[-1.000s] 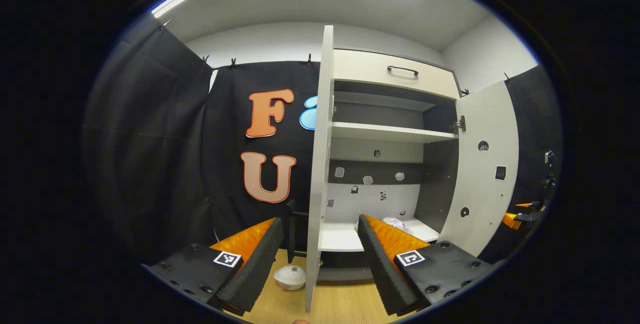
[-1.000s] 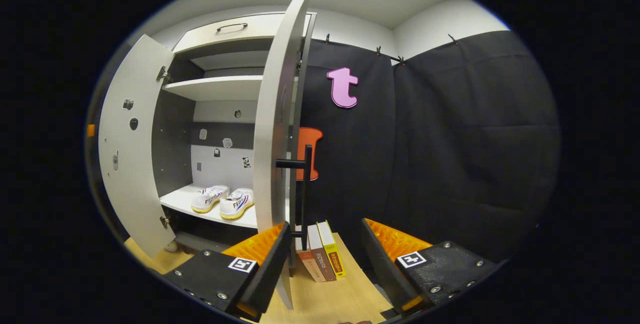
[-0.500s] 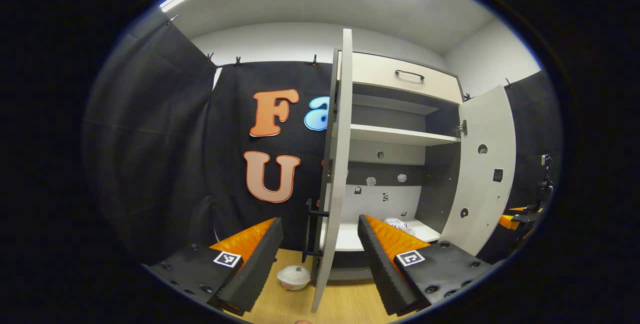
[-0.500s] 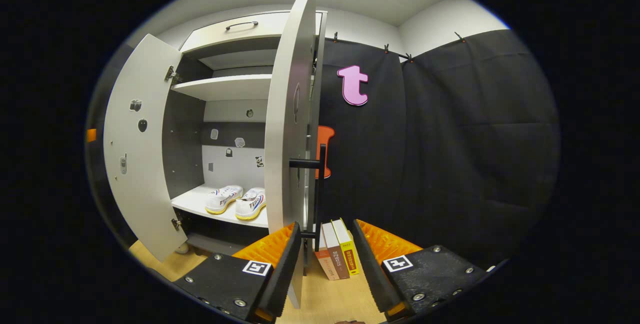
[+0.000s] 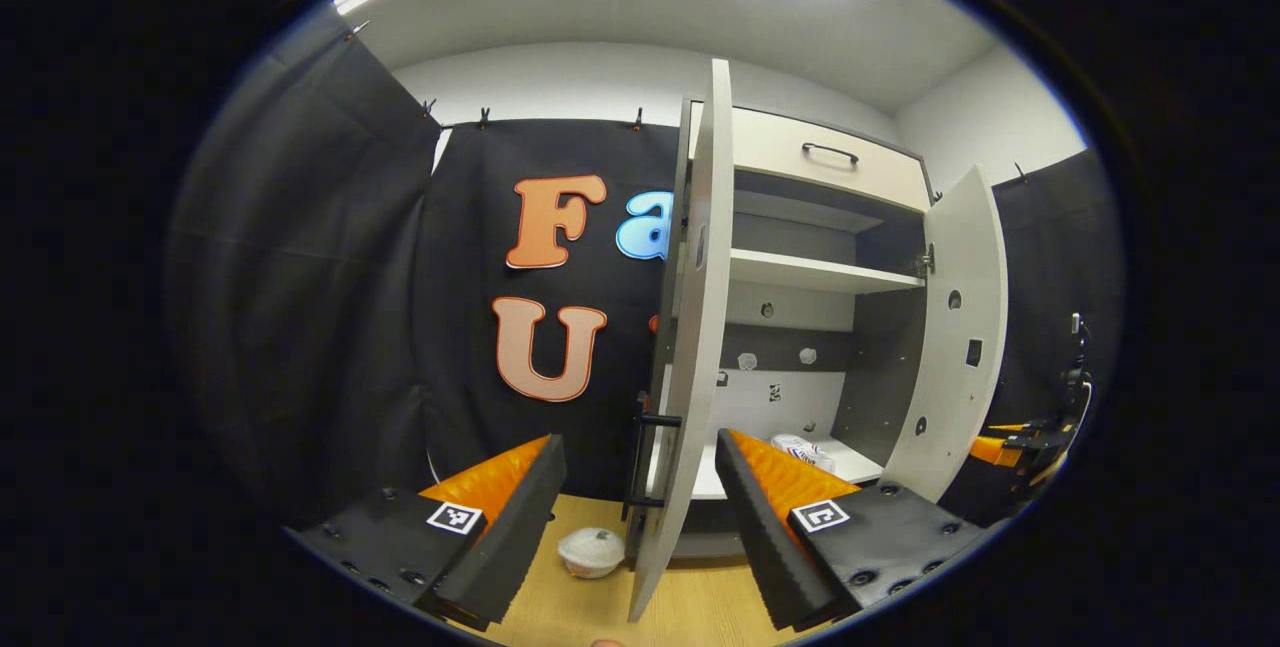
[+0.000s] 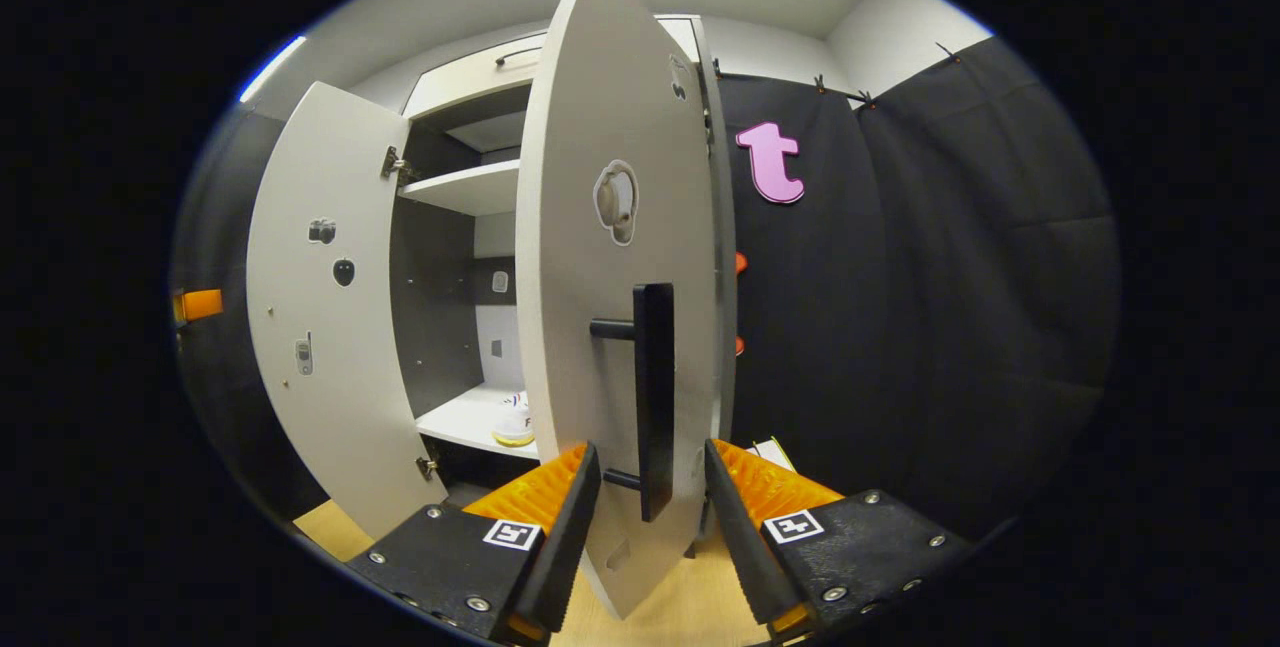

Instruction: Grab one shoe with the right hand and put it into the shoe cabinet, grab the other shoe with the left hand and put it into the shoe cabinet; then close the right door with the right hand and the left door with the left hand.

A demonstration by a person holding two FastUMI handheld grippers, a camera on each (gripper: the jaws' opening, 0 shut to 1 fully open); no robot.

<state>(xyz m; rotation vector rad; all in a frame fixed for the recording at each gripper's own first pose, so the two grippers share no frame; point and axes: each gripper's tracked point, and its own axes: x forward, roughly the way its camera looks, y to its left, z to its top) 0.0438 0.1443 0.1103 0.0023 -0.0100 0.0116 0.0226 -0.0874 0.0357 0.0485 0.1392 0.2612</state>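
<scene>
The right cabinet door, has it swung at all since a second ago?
Yes. In the right gripper view the right door has swung toward closing: it now hides most of the lower shelf and the shoes, with its handle between the right gripper fingers.

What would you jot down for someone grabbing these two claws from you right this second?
Right claw: fingers either side of the right door's black handle; whether they press it, I cannot tell. The right door is partly swung.
Left claw: open, holding nothing, straddling the left door's edge.
Shoes: one visible on the cabinet's bottom shelf.
Done: shoes in, as far as visible.
Left: finish closing the right door, then close the left door.
</scene>
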